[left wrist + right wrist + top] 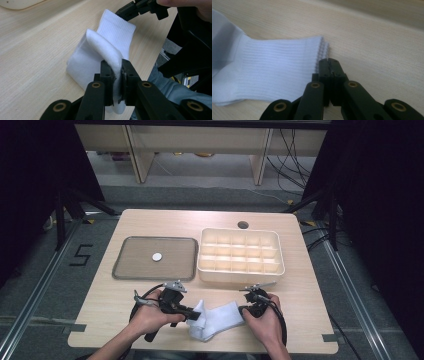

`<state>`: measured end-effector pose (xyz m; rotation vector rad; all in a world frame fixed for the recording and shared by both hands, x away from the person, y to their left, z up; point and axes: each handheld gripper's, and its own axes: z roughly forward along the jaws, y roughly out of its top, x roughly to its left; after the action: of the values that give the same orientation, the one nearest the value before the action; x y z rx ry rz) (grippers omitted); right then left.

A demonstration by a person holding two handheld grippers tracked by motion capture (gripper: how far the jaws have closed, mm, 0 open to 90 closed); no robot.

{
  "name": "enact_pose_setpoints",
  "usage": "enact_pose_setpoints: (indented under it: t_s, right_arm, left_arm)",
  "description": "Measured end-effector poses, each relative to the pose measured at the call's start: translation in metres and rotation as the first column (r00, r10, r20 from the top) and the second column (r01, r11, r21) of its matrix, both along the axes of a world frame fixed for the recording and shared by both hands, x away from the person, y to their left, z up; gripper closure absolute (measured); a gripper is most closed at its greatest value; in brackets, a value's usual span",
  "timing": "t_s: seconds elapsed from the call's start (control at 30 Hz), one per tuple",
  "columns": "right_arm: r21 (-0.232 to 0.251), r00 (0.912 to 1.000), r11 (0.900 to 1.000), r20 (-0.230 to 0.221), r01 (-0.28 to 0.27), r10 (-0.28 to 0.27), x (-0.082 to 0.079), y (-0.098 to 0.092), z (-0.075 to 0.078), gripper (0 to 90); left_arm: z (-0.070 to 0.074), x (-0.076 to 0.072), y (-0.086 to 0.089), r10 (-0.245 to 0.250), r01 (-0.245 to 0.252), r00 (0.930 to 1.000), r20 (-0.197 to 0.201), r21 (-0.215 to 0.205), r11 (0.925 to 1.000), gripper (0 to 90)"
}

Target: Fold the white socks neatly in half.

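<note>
left hand-held gripper [117, 75]: clamped on folded end of white sock [110, 47]
right hand-held gripper [329, 67]: jaws together at sock cuff edge
sock: flat on counter [150, 222] between both

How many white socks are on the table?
1. The white sock lies at the table's near edge, between the left gripper and right gripper. A second could hide beneath.

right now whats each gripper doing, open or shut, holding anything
Left gripper: shut on a fold of the white sock.
Right gripper: shut at the sock's cuff edge; whether it pinches fabric cannot be told.
</note>
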<state>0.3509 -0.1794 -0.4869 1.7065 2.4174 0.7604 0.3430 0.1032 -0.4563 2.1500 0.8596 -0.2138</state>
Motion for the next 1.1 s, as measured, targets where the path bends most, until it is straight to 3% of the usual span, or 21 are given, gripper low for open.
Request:
enact_pose_setpoints:
  t_s: [0.13, 0.3, 0.33, 0.4, 0.43, 0.8, 0.83, 1.0, 1.1]
  right_arm:
    - [0.010, 1.0000, 1.000, -0.003, 0.000, 0.000, -0.001, 0.003, -0.001, 89.7]
    - [0.001, 0.9999, 1.000, 0.006, -0.011, 0.011, -0.004, 0.007, -0.002, 89.6]
    - [-0.007, 0.9987, 0.999, 0.024, -0.045, 0.046, -0.003, 0.005, -0.002, 89.7]
    - [0.008, 0.9994, 0.999, 0.016, -0.031, 0.031, -0.005, 0.007, -0.001, 89.6]
    - [-0.005, 0.9981, 0.998, 0.020, -0.058, 0.058, -0.004, 0.005, -0.002, 89.6]
    - [0.018, 0.9993, 0.999, 0.012, -0.036, 0.035, -0.009, 0.011, 0.002, 89.5]
    - [-0.002, 0.9978, 0.998, 0.029, -0.060, 0.060, -0.008, 0.008, 0.000, 89.4]
    - [-0.001, 0.9978, 0.998, 0.022, -0.063, 0.063, -0.008, 0.008, 0.000, 89.4]
    - [0.001, 0.9982, 0.998, 0.020, -0.056, 0.056, -0.008, 0.007, 0.001, 89.5]
  left_arm:
    - [-0.001, -0.001, -0.005, 0.009, -0.009, 0.9999, 0.014, -0.011, 0.9999, 81.6]
    - [0.000, 0.000, -0.008, -0.005, 0.005, 0.9999, 0.014, 0.007, 1.0000, 81.6]
    - [0.000, 0.000, -0.008, -0.003, 0.003, 0.9999, 0.014, 0.009, 1.0000, 81.6]
    - [-0.001, 0.000, -0.008, -0.002, 0.002, 0.9999, 0.010, 0.011, 0.9999, 81.6]
    - [-0.001, 0.000, -0.008, 0.000, -0.001, 0.9999, 0.013, 0.014, 0.9999, 81.6]
    - [-0.002, 0.002, -0.007, 0.007, -0.007, 1.0000, 0.006, 0.016, 0.9998, 81.6]
    - [-0.002, 0.002, -0.007, 0.006, -0.007, 1.0000, 0.006, 0.017, 0.9998, 81.6]
    - [-0.002, 0.002, -0.007, 0.007, -0.007, 1.0000, 0.006, 0.021, 0.9998, 81.6]
    - [-0.001, 0.002, -0.007, 0.010, -0.010, 0.9998, 0.015, 0.053, 0.9986, 81.6]
